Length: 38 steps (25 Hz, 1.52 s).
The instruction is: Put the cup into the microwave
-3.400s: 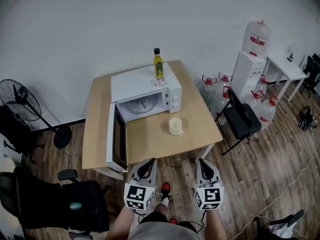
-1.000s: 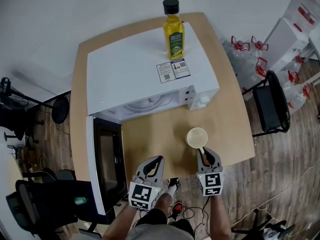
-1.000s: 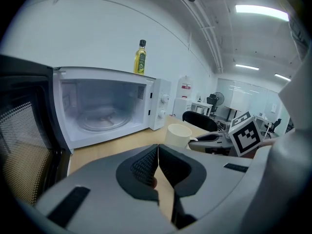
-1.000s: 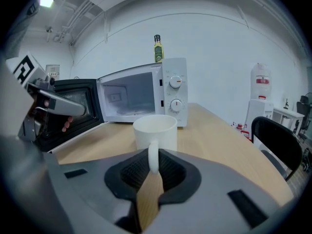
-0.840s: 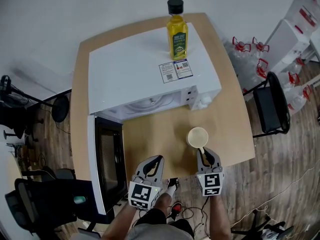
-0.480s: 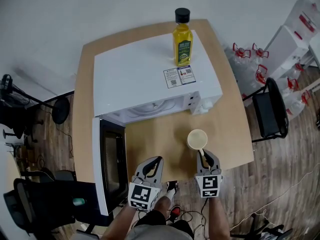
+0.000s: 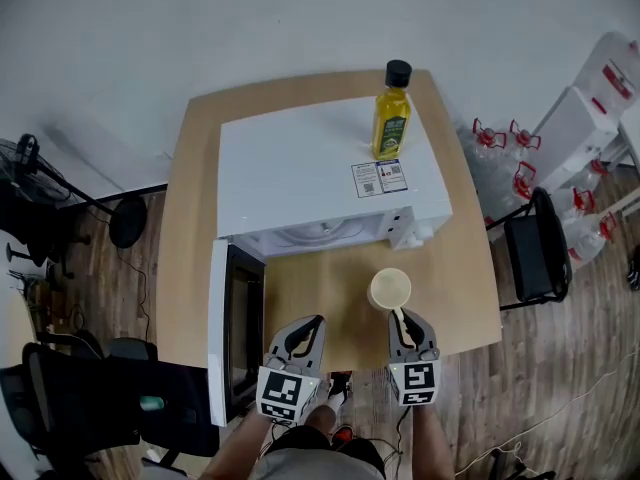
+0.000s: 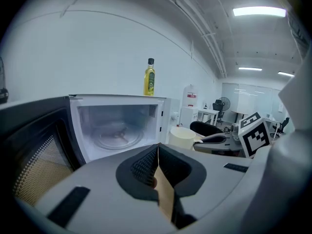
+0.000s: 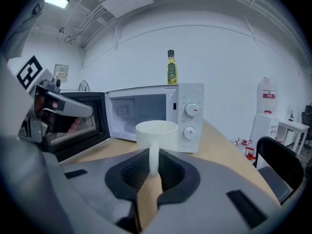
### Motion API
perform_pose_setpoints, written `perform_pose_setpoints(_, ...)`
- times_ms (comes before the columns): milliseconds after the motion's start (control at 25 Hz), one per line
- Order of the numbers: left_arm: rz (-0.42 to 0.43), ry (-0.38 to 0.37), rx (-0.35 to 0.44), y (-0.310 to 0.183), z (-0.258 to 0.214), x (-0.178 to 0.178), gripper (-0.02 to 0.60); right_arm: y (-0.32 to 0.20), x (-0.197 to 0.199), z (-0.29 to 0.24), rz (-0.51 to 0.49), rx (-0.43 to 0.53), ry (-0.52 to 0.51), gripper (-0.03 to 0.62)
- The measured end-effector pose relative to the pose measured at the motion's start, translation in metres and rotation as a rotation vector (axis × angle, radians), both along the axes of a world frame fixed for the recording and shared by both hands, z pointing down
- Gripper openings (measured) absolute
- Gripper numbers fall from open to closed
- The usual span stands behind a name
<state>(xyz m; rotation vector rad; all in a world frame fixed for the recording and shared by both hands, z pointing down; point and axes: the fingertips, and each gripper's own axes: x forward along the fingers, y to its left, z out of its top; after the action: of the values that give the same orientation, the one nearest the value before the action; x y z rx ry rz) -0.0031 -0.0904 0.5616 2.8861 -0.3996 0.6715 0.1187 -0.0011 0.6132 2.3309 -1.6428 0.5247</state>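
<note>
A cream cup (image 7: pixel 389 289) hangs just above the wooden table (image 7: pixel 187 268), in front of the white microwave (image 7: pixel 320 178). My right gripper (image 7: pixel 402 318) is shut on the cup's handle (image 9: pixel 153 160); the cup (image 9: pixel 156 133) stands upright before its jaws. The microwave's door (image 7: pixel 228 333) hangs wide open at the left, and its cavity with the glass turntable (image 8: pixel 116 135) is empty. My left gripper (image 7: pixel 300 335) is shut with nothing in it, near the table's front edge. From the left gripper view the cup (image 8: pixel 182 137) and right gripper (image 8: pixel 222 144) show at the right.
A yellow oil bottle (image 7: pixel 391 112) stands on top of the microwave. A black chair (image 7: pixel 532 250) and several water jugs (image 7: pixel 500 158) are right of the table. A fan (image 7: pixel 40 173) and an office chair (image 7: pixel 110 408) stand at the left.
The right gripper closed on the cup's handle and lifted the cup a little off the table. Both grippers have risen, and the head view has shifted so the microwave sits lower in frame.
</note>
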Motion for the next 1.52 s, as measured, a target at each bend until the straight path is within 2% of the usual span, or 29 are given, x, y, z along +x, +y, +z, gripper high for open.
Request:
perform_pose_setpoints(360, -0.048, 0.086, 0.054, -0.024, -0.045, 0.004, 0.026, -0.027, -0.005, -0.053, -0.046, 0.05, 0.055, 0.046)
perform_pose_setpoints(760, -0.105, 0.13, 0.078, -0.04, -0.077, -0.007, 0.026, -0.047, -0.007, -0.089, -0.087, 0.086, 0.103, 0.046)
perform_pose_setpoints(1080, -0.192, 0.132, 0.104, -0.053, -0.085, -0.024, 0.026, -0.068, -0.012, -0.094, -0.165, 0.098, 0.106, 0.046)
perform_pose_setpoints(1520, -0.366, 0.102, 0.119, -0.08, -0.077, -0.032, 0.026, -0.123, -0.013, -0.077, -0.347, 0.104, 0.081, 0.046)
